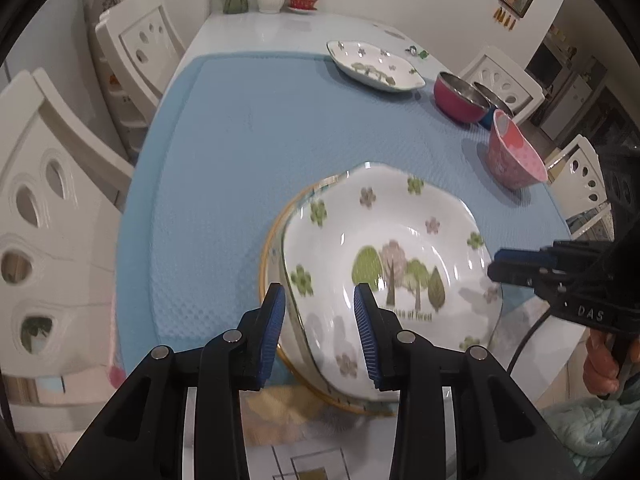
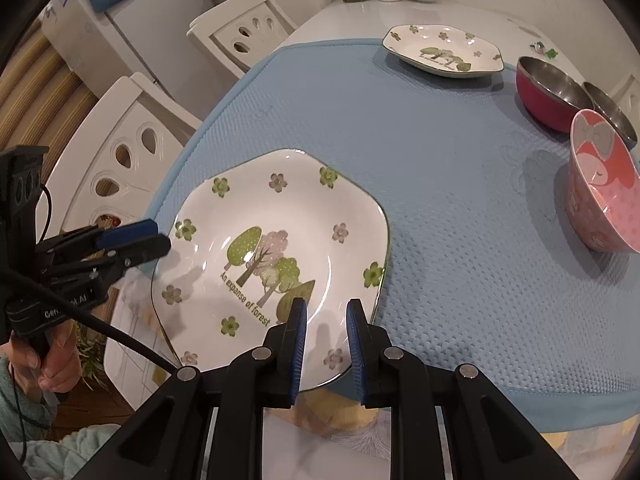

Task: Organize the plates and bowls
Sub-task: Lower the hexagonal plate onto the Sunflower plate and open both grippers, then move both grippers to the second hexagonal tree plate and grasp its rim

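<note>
Plate: near edge of blue mat, atop a gold-rimmed plate.
Left claw: part-open, straddling plate's left rim, grip uncertain.
Right claw: narrow, astride near-right rim, grip uncertain.
Far plate: well beyond both, likely next.

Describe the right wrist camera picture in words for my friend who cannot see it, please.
The right gripper straddles the near rim of a white plate with a forest print at the near edge of a blue mat, while the left gripper reaches its opposite side. Farther back sit a matching plate, a pink bowl and two metal bowls.
</note>
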`<state>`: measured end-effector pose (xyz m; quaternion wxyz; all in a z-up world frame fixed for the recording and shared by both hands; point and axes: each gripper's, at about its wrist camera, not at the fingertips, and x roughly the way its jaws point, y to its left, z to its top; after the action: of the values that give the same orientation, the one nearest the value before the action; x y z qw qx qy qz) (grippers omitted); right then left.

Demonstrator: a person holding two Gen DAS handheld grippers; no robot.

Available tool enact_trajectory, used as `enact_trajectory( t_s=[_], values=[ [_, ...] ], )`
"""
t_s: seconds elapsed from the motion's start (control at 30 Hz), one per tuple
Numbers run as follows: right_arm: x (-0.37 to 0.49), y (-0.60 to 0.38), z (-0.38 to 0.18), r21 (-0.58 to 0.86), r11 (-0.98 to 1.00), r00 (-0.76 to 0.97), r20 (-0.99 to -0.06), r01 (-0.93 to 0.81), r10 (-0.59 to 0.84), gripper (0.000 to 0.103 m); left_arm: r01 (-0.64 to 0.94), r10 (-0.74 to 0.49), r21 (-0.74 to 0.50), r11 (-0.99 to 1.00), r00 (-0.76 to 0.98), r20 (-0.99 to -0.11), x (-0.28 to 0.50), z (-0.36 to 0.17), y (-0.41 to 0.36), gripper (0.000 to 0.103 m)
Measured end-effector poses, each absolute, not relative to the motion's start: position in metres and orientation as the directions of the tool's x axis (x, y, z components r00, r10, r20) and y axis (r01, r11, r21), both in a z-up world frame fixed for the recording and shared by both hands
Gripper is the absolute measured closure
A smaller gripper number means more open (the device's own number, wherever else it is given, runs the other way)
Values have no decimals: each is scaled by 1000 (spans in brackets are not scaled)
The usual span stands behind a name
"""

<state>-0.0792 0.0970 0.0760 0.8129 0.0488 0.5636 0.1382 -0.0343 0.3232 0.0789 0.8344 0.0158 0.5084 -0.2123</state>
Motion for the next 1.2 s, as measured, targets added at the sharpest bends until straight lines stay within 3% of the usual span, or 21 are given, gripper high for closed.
enact_trajectory(
  t_s=[0.23, 0.3, 0.37, 0.4, 0.47, 0.53, 0.8, 0.93, 1.2],
  values=[
    [-51, 80, 91, 266, 959, 373, -884, -94, 281, 75, 373, -372, -197, 907, 487, -790, 2, 117, 315, 59],
    [-42, 76, 98, 281, 956, 398, -871, -79, 289, 67, 385, -389, -202, 901, 505, -771, 14, 127, 309, 59],
    [-33, 71, 107, 289, 955, 439, -852, -61, 286, 48, 397, -402, -206, 895, 512, -760, 23, 133, 304, 55],
    [-28, 69, 112, 293, 955, 463, -840, -50, 282, 45, 406, -407, -203, 891, 517, -753, 31, 137, 300, 53],
    [-15, 65, 120, 305, 952, 498, -823, -21, 274, 34, 420, -411, -193, 887, 526, -744, 42, 142, 295, 34],
    [-1, 59, 125, 332, 943, 520, -807, 5, 281, 34, 433, -417, -185, 882, 539, -732, 57, 148, 289, 29],
    [76, 32, 121, 335, 910, 575, -806, 245, 142, 34, 456, -429, -180, 871, 532, -730, 146, 149, 254, 29],
    [113, 15, 102, 284, 886, 556, -830, 366, 36, 34, 447, -449, -226, 866, 493, -745, 195, 132, 235, 29],
    [157, -9, 62, 261, 851, 490, -872, 456, 5, 34, 441, -471, -286, 851, 399, -787, 267, 82, 194, 31]
  ],
)
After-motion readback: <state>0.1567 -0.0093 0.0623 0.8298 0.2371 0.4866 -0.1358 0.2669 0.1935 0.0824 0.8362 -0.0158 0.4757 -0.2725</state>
